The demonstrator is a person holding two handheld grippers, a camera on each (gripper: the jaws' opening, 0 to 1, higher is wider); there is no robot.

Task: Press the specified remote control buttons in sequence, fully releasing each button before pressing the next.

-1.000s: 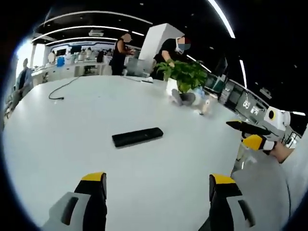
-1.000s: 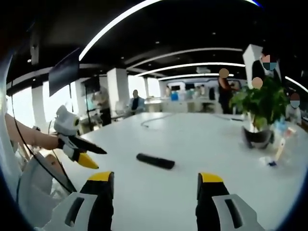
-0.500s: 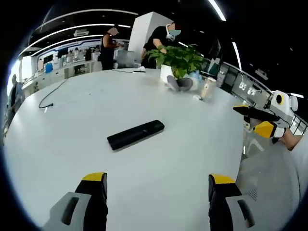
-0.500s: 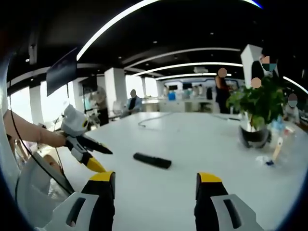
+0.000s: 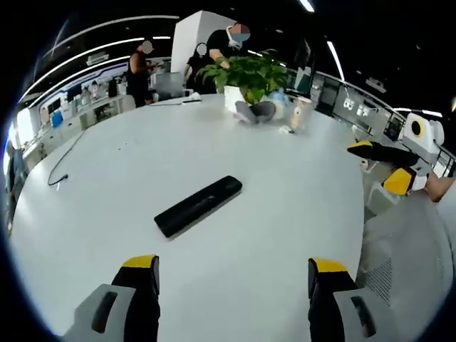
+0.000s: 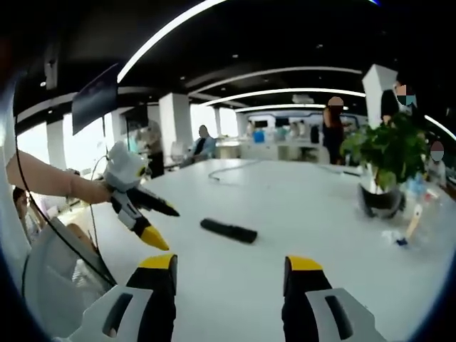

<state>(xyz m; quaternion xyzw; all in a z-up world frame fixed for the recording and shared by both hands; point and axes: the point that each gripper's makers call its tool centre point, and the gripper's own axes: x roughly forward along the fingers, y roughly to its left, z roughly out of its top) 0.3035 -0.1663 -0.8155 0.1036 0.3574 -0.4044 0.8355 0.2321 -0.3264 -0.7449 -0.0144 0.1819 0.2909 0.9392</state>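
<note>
In the left gripper view, the black remote control (image 5: 199,206) lies flat on the white table (image 5: 107,171), set diagonally, well ahead of the left gripper (image 5: 231,274). That gripper hangs above the table with its two yellow-tipped jaws spread wide and nothing between them. Beyond the remote control, at the table's far side, stands a potted plant (image 5: 247,80) in a white pot, with a small bottle (image 5: 296,117) just beside it. A dark cable (image 5: 63,158) trails over the table far off to the remote's other side, and people stand behind the plant. The right gripper (image 5: 393,165) comes in from the edge, off beyond the table's rim, its jaws parted and holding nothing

In the right gripper view, the remote control (image 6: 229,230) lies on the white table (image 6: 306,206) ahead of the right gripper (image 6: 229,271), whose yellow-tipped jaws stand wide apart and empty. The left gripper (image 6: 158,222), held in a hand, hovers near the remote's end, apart from it, with its jaws parted. The potted plant (image 6: 388,160) stands well away from the remote, near the table's edge, and the bottle (image 6: 412,222) sits just beside it
</note>
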